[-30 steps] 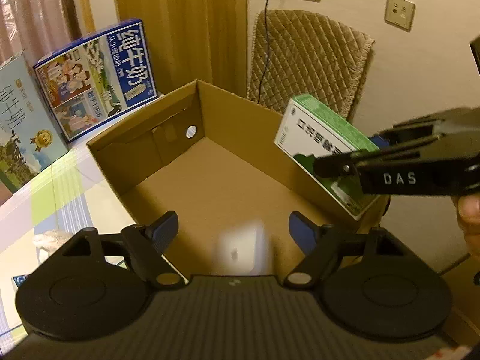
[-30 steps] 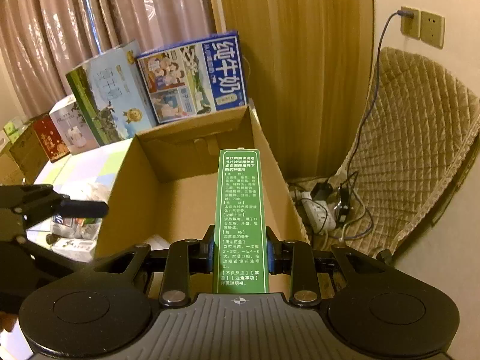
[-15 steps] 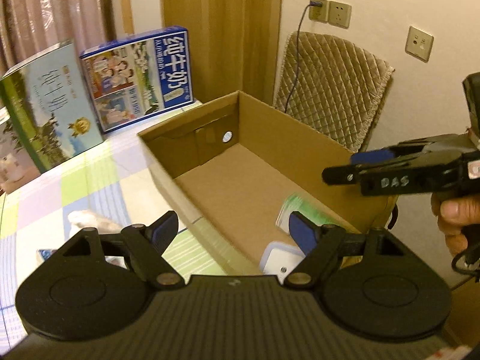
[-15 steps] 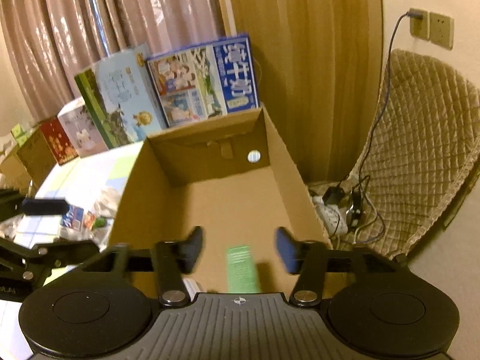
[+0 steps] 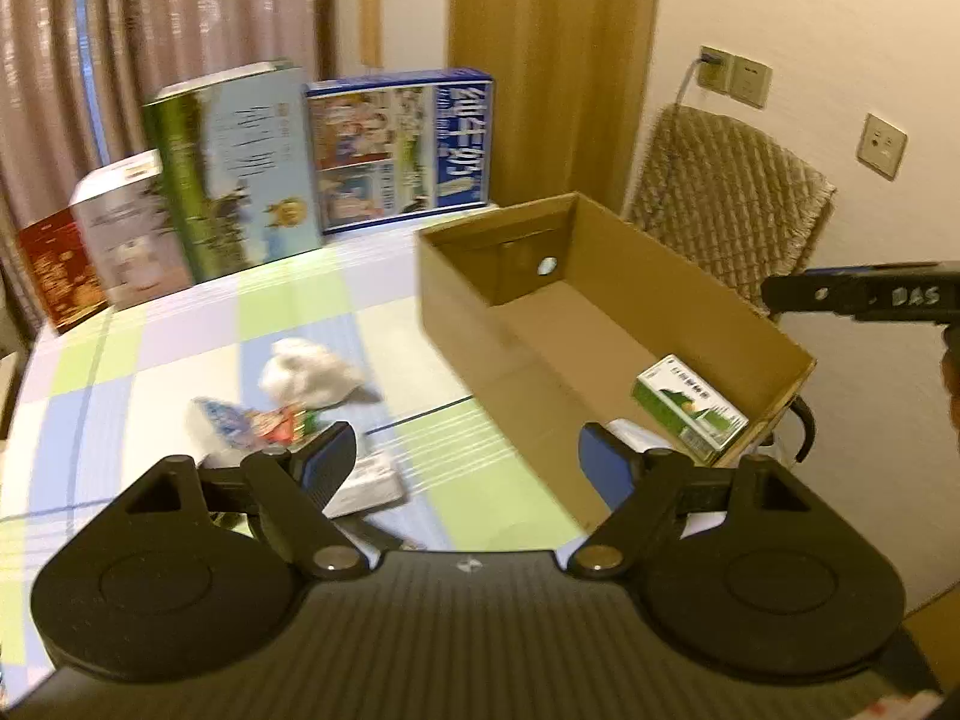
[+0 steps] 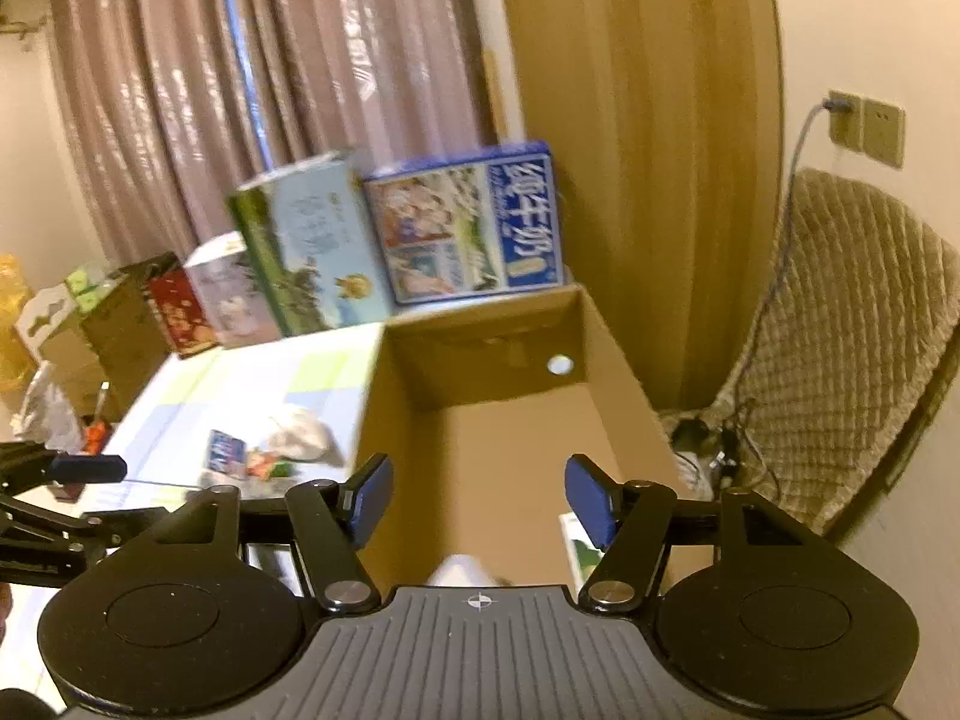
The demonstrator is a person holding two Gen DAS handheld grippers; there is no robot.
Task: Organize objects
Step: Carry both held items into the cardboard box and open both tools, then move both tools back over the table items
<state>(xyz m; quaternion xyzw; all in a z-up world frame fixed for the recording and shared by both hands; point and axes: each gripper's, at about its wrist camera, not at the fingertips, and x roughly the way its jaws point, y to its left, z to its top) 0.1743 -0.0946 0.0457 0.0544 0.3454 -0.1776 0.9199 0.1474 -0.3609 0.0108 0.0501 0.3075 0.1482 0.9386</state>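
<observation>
Both my grippers are empty, jaws spread wide on the left gripper (image 5: 468,456) and on the right gripper (image 6: 478,501). The green box (image 5: 690,408) lies flat inside the cardboard carton (image 5: 606,306), at the carton's near end against the right wall; a white item (image 6: 465,570) sits beside it on the carton floor, only partly visible. So that drop looks done, and I judge I'm between items, in the step of fetching the next one.

Left of the carton on the bench (image 5: 180,354) there's loose clutter: a crumpled white wad (image 5: 312,369), a colourful packet (image 5: 240,420) just beside it, and a flat white pack (image 5: 369,477) nearest my left jaws. The frame is motion-blurred, so details are unclear.

Next move: swing the left gripper away from the carton, lower over one clutter item, close on it, then carry it over the carton's left wall. The flat pack will likely need an edge pinch.
</observation>
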